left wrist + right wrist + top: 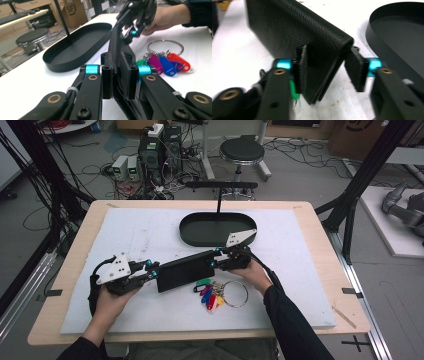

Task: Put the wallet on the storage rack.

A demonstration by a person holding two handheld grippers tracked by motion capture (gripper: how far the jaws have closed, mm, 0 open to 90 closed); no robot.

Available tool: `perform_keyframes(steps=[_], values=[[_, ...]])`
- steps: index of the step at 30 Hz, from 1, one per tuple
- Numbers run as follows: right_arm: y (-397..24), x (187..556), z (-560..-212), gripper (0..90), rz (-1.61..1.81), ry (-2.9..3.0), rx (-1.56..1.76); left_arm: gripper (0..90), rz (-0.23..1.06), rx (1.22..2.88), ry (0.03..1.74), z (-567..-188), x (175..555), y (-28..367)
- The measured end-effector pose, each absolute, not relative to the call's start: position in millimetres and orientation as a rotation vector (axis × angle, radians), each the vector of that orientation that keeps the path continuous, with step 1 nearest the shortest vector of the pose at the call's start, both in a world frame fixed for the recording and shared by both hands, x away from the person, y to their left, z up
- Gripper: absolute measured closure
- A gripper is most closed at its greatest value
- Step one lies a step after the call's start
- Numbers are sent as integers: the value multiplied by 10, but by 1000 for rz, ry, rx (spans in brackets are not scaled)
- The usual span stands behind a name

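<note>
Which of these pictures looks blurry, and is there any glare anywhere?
Right gripper view: softest, the right tongs and the black wallet are smeared, and the white table cover is washed out. Left gripper view: the left tongs are sharp, the key tags slightly soft. High view: even light, no glare, rather grainy.

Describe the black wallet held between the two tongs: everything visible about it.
The black wallet is long, flat and folded, with a grained, leather-like surface. It stands on edge, lengthwise between the hands, over the white mat, just in front of the black oval tray and behind the key ring with coloured tags. The left tongs clamp one end. The right tongs straddle the other end, one pad touching, the other just off it.
</note>
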State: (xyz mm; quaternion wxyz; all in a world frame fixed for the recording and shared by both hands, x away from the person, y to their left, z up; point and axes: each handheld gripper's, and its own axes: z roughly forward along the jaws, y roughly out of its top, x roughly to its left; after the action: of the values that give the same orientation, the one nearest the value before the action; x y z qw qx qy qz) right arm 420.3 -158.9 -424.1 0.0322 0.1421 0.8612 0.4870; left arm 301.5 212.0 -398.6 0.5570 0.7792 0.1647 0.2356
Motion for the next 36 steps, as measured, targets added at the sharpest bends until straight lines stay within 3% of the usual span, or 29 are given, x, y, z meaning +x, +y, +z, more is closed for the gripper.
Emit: perform_keyframes(steps=[1,5,8,9,10,12,14,19,26,28,30,31,36], values=[[-1589,4203,-4241,612,1499,2651,438,796,553,1843,395,-3993,3019,2125],[-1633,4176,-4189,750,1500,2658,392,780,553,1857,431,-4028,3053,2159],[-1625,4146,-4163,771,1489,2644,356,805,530,1826,451,-4040,3070,2194],[-1619,4132,-4152,776,1494,2640,349,778,528,1824,458,-4040,3073,2192],[-1607,4106,-4131,782,1491,2629,320,650,528,1829,470,-4043,3082,2189],[-1607,4101,-4123,782,1490,2624,309,608,513,1839,496,-4065,3105,2188],[-1614,4079,-4107,783,1482,2620,290,478,515,1848,518,-4093,3130,2205],[-1621,4069,-4100,783,1485,2625,281,372,437,1869,573,-4184,3225,2266],[-1629,4068,-4101,782,1486,2627,275,387,322,1930,600,-4333,3364,2176],[-1632,4065,-4101,782,1485,2631,279,486,281,1941,582,-4376,3402,2151],[-1633,4065,-4102,782,1488,2633,279,519,271,1944,560,-4385,3406,2143],[-1634,4066,-4106,781,1490,2637,285,632,274,1947,538,-4387,3404,2133],[-1663,4073,-4120,777,1474,2640,296,705,283,1950,493,-4391,3399,2111]])
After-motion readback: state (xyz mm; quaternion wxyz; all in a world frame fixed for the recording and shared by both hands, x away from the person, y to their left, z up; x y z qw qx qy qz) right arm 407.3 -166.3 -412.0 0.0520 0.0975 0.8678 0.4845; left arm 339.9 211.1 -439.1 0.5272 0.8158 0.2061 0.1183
